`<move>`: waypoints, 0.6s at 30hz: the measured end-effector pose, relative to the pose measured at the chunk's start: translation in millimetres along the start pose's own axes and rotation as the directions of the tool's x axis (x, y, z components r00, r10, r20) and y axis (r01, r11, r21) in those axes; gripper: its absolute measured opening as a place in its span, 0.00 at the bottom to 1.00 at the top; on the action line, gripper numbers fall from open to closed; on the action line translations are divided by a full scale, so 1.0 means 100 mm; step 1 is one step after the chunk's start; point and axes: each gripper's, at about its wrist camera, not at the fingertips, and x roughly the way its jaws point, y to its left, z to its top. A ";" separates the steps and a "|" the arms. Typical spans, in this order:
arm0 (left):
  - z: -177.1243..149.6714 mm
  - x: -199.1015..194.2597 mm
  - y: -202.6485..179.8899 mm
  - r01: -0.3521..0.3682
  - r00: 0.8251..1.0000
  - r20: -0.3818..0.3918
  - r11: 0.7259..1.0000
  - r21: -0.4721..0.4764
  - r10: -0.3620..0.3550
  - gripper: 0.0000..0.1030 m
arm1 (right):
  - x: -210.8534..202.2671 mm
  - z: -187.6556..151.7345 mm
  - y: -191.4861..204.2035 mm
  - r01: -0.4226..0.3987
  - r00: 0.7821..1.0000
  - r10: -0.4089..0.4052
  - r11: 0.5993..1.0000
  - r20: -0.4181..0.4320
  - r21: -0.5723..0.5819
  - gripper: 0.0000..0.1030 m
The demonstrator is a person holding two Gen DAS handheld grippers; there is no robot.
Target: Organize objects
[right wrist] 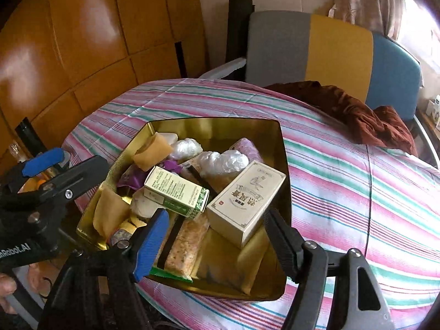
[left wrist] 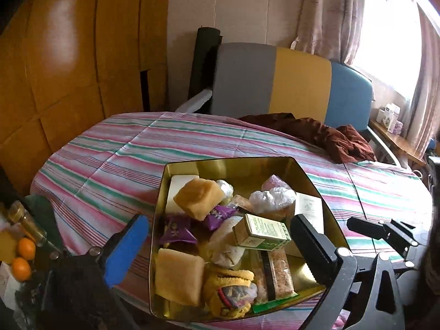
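tin: gold tin (right wrist: 283, 148) on striped tablecloth (right wrist: 357, 165) of bench, crammed with snacks and boxes
left hand-held gripper (left wrist: 220, 244): released, fingers wide, hovering over tin's near half, empty
right hand-held gripper (right wrist: 217, 239): released, nothing between fingers, just in front of cream carton (right wrist: 244, 200)
cream carton: leaning on top of pile, right side; probably light, stiff cardboard, crushable; take across narrow sides
green-white box (right wrist: 176, 191): resting loose on top; light, rigid; grip long flat faces
wrapped cakes (left wrist: 200, 198): soft, squashy, slippery film; gentle pinch
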 end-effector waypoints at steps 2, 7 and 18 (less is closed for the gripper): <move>-0.01 -0.01 -0.02 -0.016 1.000 -0.004 1.000 0.002 0.016 1.00 | -0.01 -0.03 -0.01 0.005 1.000 -0.005 1.000 0.001 0.005 0.71; -0.03 -0.06 -0.06 -0.050 0.999 0.001 0.999 0.012 0.050 1.00 | -0.03 -0.08 -0.02 0.023 1.000 -0.023 1.000 0.012 0.009 0.71; -0.02 -0.21 -0.17 -0.126 0.991 0.053 0.992 0.021 0.125 1.00 | -0.05 -0.11 -0.01 0.039 0.999 -0.039 0.999 0.024 0.005 0.71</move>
